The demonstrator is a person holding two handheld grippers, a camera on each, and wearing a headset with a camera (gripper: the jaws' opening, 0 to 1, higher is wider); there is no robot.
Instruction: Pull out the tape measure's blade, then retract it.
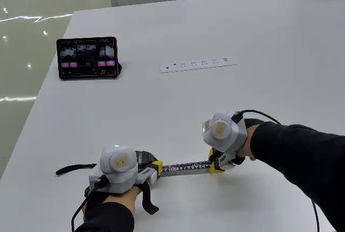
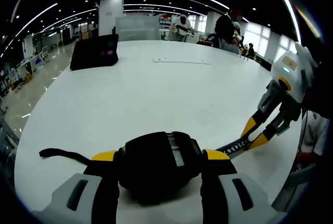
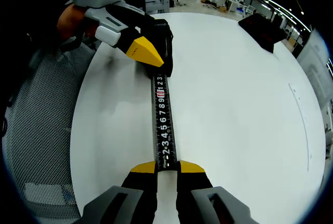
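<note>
We've got the right gripper (image 3: 167, 168) with its jaws pinched tight on the tip of the blade (image 3: 162, 120), and the left gripper (image 2: 160, 155) clamped around the black tape measure case (image 2: 156, 174). The blade's pulled out a short stretch between them, lying low over the white table (image 1: 259, 33) near our edge.

The tape measure's blade (image 3: 164, 125) has black numbers printed along it. In the right gripper view they read 2, 3, 4, 5, 6, 7, 8, 9, then a red 10, then 1, 2, 3. In the left gripper view a few numbers show on the blade too, but they are small and hard to read. The tablet (image 1: 87, 57) screen shows little pictures and pink bars, with no words that can be read. The marks on the white power strip (image 1: 198, 64) are too small to read.
</note>
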